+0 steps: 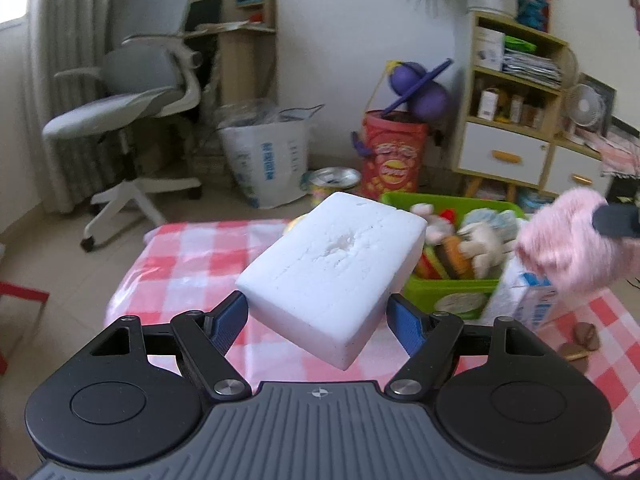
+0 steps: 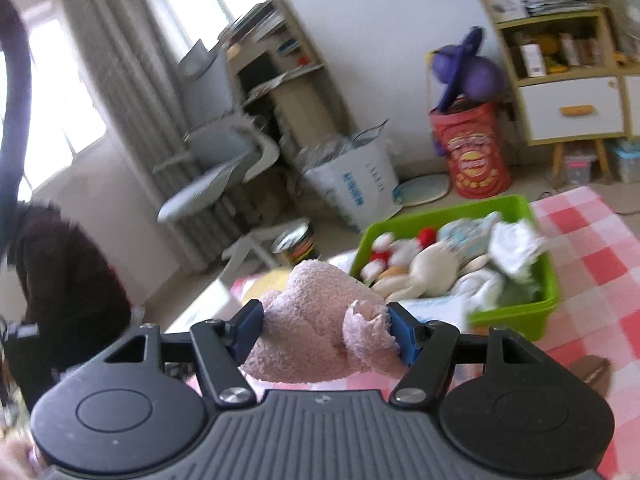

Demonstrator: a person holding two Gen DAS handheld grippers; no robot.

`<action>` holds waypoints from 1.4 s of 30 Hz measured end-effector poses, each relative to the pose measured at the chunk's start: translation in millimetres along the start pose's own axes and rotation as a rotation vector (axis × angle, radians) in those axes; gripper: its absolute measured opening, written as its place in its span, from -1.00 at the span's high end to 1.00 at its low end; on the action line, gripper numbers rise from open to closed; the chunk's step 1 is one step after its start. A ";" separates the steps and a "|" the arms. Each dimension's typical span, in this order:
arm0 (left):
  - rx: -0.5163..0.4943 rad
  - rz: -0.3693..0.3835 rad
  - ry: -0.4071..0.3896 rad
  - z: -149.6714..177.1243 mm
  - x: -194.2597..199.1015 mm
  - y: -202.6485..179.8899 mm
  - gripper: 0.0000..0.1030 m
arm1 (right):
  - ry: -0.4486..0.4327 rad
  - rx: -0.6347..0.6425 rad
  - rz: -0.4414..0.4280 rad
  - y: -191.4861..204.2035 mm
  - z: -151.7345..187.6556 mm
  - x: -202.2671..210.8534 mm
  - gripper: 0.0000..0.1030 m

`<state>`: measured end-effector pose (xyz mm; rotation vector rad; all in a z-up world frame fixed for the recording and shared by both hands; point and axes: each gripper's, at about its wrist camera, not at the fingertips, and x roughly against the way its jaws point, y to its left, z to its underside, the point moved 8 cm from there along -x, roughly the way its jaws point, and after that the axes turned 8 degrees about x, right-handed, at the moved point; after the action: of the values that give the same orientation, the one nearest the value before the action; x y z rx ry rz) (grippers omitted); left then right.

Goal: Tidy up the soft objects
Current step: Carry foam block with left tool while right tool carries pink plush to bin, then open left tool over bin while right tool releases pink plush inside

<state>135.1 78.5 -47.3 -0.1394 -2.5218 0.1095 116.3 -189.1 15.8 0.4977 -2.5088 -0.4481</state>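
- Left gripper (image 1: 318, 322): jaws clamped on a white foam block (image 1: 334, 268), lifted above the checkered table (image 1: 192, 256), angled downward.
- Right gripper (image 2: 324, 334): jaws pinch a pink fluffy cloth (image 2: 316, 332), near the green bin (image 2: 516, 316) of soft toys.

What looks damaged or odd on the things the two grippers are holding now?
The white foam block held in the left gripper has a small crumbled dent in the middle of its top face, with fine cracks around it. The pink fluffy cloth in the right gripper is bunched up but shows no damage.
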 end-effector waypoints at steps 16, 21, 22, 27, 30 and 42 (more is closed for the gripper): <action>-0.063 0.116 0.040 -6.5 -40.1 -99.7 -0.45 | -0.048 -0.240 0.183 -117.8 -16.4 24.2 0.16; -0.065 0.117 0.088 -13.2 -61.5 -114.5 -0.45 | -0.006 -0.256 0.239 -133.8 -15.8 8.2 0.16; -0.062 0.117 0.101 -14.7 -66.7 -117.5 -0.45 | 0.004 -0.264 0.250 -138.7 -16.1 3.1 0.15; -0.050 0.113 0.131 -26.7 -95.0 -132.6 -0.46 | 0.014 -0.273 0.258 -147.9 -13.1 -17.0 0.15; -0.049 0.100 0.143 -32.1 -113.8 -139.0 -0.46 | 0.033 -0.272 0.265 -153.7 -6.0 -31.3 0.15; -0.087 0.023 0.187 -31.4 -166.4 -149.9 -0.47 | 0.041 -0.176 0.264 -159.8 -0.7 -65.1 0.13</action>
<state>277.2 -89.4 -100.1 -0.2043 -2.3394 -0.0039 208.6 -301.2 -77.6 0.1041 -2.4223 -0.5419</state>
